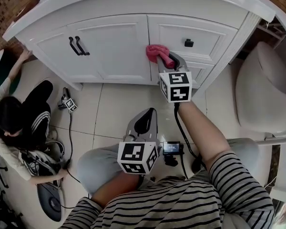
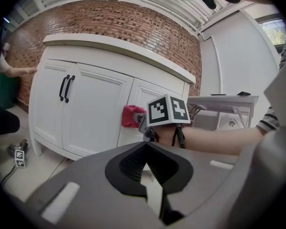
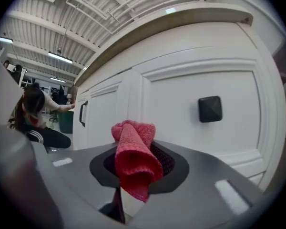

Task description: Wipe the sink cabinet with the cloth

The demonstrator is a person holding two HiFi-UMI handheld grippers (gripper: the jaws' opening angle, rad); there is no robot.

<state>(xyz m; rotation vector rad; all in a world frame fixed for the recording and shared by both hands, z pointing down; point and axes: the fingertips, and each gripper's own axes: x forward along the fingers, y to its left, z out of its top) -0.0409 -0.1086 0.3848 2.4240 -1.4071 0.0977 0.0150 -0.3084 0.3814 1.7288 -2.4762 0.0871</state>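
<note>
The white sink cabinet (image 1: 114, 46) fills the top of the head view, with two black door handles (image 1: 78, 46) and a black drawer knob (image 1: 188, 43). My right gripper (image 1: 170, 60) is shut on a pink cloth (image 1: 156, 53) and holds it against the cabinet front, at the seam between the right door and the drawers. In the right gripper view the cloth (image 3: 133, 159) sticks up bunched from the jaws, left of the knob (image 3: 210, 109). My left gripper (image 1: 148, 113) hangs low over the floor by my lap, shut and holding nothing (image 2: 145, 147); its view shows the cloth (image 2: 131, 116) on the cabinet (image 2: 95, 109).
A person (image 1: 14, 123) crouches at the cabinet's left end, one hand on it. A white toilet (image 1: 264, 87) stands close on the right. A small marker-tagged device (image 1: 69, 103) with a cable lies on the tiled floor, and another gadget (image 1: 172, 149) sits near my knees.
</note>
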